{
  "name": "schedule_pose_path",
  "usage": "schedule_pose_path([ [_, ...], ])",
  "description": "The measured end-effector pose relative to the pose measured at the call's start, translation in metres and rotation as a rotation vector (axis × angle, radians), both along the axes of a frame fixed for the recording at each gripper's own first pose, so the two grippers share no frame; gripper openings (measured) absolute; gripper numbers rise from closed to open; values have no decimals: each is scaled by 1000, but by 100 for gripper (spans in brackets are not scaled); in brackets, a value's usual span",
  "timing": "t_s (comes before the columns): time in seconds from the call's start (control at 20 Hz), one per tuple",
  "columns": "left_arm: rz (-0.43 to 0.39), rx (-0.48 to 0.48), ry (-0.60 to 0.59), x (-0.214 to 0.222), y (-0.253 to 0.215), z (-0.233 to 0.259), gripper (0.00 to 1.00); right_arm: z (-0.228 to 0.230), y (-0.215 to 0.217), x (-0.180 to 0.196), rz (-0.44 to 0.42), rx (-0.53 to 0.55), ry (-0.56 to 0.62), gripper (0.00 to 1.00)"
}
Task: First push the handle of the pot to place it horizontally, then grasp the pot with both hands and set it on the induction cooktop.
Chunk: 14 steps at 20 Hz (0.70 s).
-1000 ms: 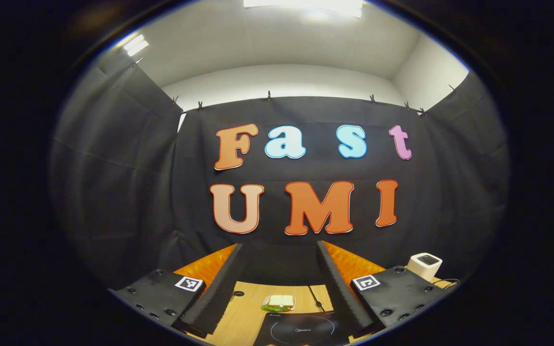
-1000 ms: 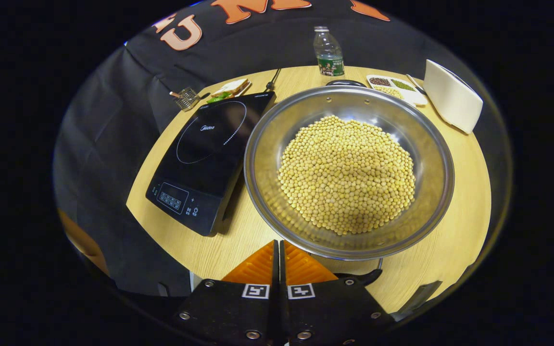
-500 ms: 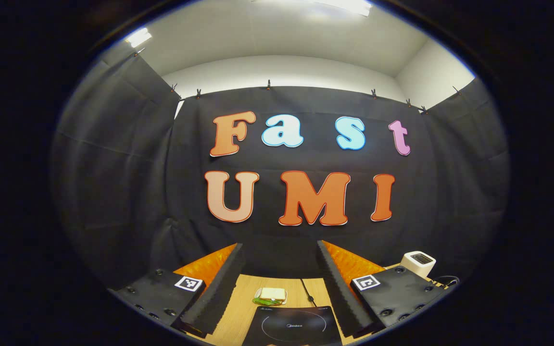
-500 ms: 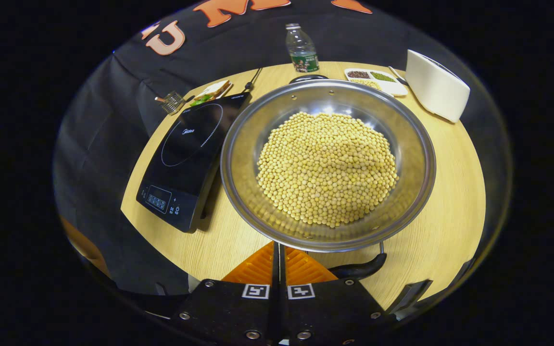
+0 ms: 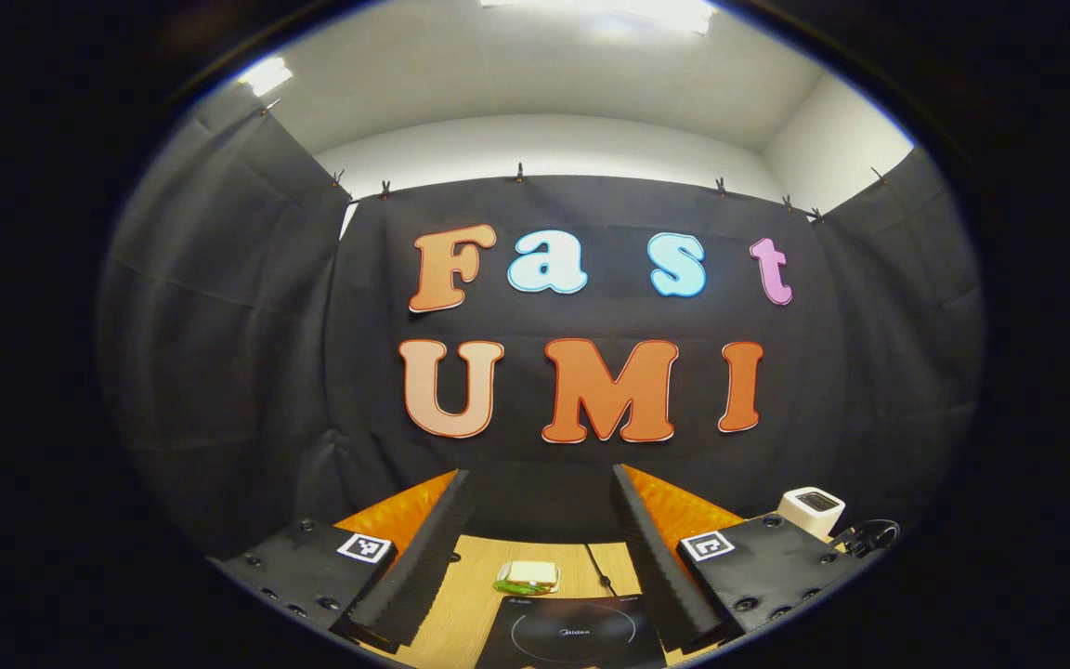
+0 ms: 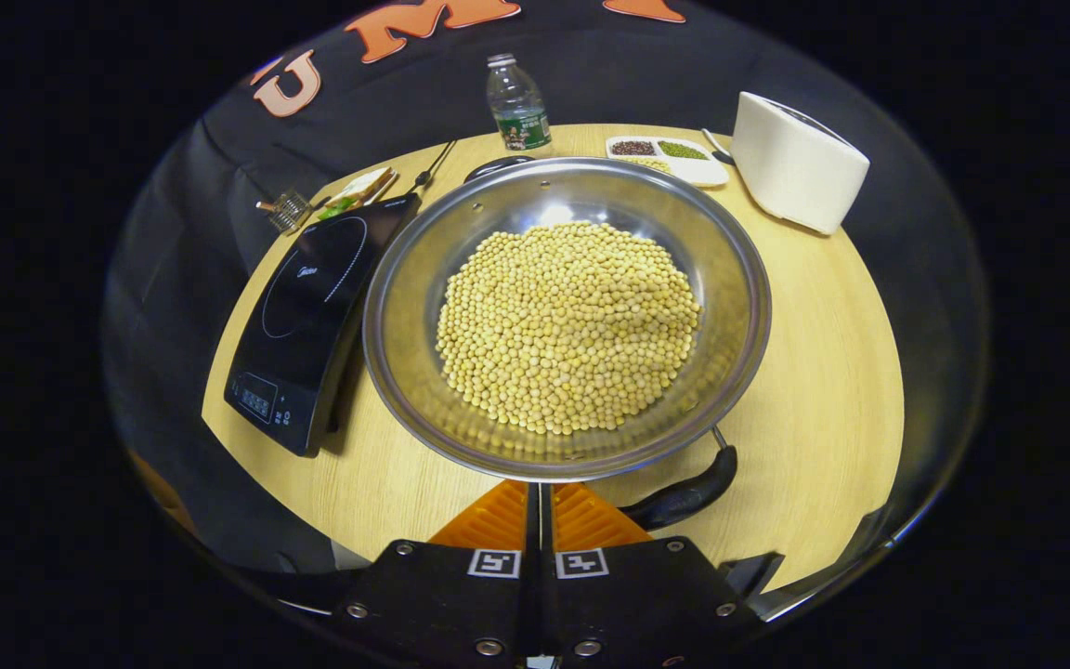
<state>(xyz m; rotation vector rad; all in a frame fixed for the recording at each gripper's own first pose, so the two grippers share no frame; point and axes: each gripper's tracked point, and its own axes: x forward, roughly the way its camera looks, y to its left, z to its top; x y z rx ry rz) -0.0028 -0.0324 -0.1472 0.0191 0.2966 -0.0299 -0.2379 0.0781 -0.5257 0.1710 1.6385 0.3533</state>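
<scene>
In the right gripper view a wide steel pot (image 6: 730,279) full of yellow beans (image 6: 567,325) sits on the round wooden table. Its dark near handle (image 6: 684,497) pokes out under the rim toward the lower right. My right gripper (image 6: 535,492) is shut and empty, its tips just in front of the pot's near rim, left of that handle. A second dark handle (image 6: 495,167) shows at the far rim. The black induction cooktop (image 6: 307,297) lies left of the pot. My left gripper (image 5: 535,520) is open, held high, with the cooktop (image 5: 572,634) below it.
A white toaster (image 6: 797,160) stands at the table's far right, a divided dish of beans (image 6: 670,156) and a water bottle (image 6: 516,102) beside it. A sandwich on a plate (image 6: 357,190) and a small wire tool (image 6: 289,209) lie behind the cooktop. The table's edge (image 6: 256,446) runs near left.
The right gripper's view has swung rightward, so the pot and cooktop slid left in view and the near handle shows more fully. The left gripper drifted slightly, still open.
</scene>
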Motion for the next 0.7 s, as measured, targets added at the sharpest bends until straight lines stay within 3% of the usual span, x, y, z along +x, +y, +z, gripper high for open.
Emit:
schedule_pose_path([
  [0.35, 5, 32, -46, -2, 0, 18, 98, -10, -26, 10, 11, -53, -25, 0],
  [0.7, 30, 38, -71, -7, 4, 24, 97, -30, -63, 30, -65, -111, -12, 0],
])
